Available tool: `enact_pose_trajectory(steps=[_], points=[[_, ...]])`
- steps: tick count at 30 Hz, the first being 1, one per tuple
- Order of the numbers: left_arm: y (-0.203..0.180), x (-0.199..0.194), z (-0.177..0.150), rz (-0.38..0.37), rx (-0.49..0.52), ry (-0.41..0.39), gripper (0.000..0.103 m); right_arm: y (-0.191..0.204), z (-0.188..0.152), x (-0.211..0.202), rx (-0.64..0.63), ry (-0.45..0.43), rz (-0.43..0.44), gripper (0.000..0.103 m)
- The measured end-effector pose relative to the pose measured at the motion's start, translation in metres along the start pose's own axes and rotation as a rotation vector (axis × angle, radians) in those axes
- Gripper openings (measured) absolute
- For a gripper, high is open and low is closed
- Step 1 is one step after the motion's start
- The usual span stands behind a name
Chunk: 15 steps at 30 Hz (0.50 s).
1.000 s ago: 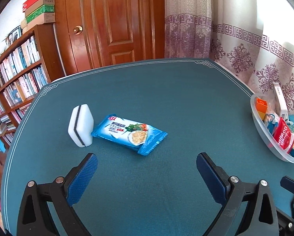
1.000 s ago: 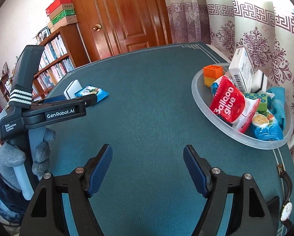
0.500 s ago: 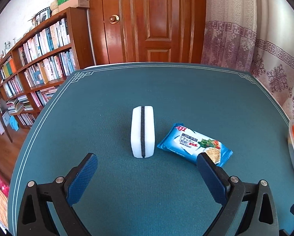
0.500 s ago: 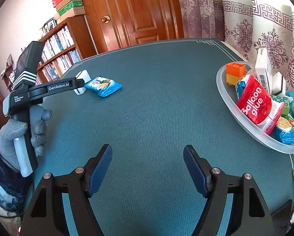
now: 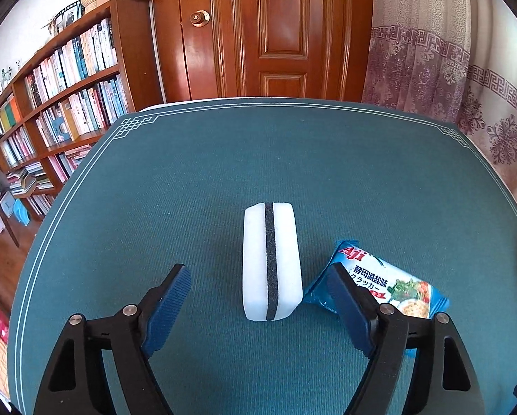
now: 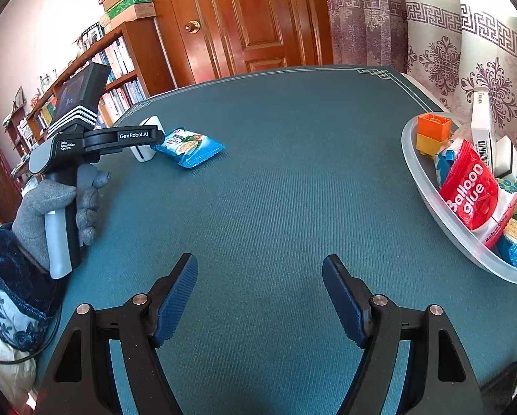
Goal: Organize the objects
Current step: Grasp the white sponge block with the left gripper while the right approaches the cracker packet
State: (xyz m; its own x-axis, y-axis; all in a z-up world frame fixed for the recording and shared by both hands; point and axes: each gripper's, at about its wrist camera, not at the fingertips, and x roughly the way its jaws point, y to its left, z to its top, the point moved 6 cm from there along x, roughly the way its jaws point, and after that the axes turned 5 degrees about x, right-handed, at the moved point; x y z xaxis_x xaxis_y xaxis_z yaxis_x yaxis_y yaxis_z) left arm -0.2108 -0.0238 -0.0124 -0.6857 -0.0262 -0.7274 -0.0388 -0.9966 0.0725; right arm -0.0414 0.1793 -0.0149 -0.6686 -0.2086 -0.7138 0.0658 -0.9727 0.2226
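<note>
Item: white sponge [image 5: 271,259], on edge on bench [image 5: 189,190], beside cracker packet [image 5: 389,287]. Left gripper [image 5: 258,307] closing astride it, pads clear, presumably to grasp. Right gripper [image 6: 260,297] open, empty. Destination likely clear tub [image 6: 431,180].

Both grippers are black angular frames with ribbed blue pads and silver screw heads at the finger pivots: the left gripper [image 5: 260,292] and the right gripper [image 6: 260,285] alike. The left one's body reads "GenRobot.AI" (white stripes behind it), above a grey handle. The left hand [image 6: 56,207] wears a grey knit glove, with a dark blue velvety cuff and patterned sleeve.
</note>
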Motion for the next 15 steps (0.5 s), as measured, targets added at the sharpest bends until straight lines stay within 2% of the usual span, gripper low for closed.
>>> enact_pose_trajectory(steps=[5,10,15], points=[[0.001,0.002,0.003,-0.033,-0.008,-0.006,0.077,0.007,0.002,0.007,-0.018,0.010,0.002,0.076],[0.010,0.001,0.003,-0.095,-0.058,-0.010,0.077,0.019,0.009,0.013,-0.046,0.008,0.003,0.076],[0.018,0.004,0.004,-0.114,-0.097,-0.003,0.077,0.033,0.023,0.026,-0.075,0.002,0.013,0.076]])
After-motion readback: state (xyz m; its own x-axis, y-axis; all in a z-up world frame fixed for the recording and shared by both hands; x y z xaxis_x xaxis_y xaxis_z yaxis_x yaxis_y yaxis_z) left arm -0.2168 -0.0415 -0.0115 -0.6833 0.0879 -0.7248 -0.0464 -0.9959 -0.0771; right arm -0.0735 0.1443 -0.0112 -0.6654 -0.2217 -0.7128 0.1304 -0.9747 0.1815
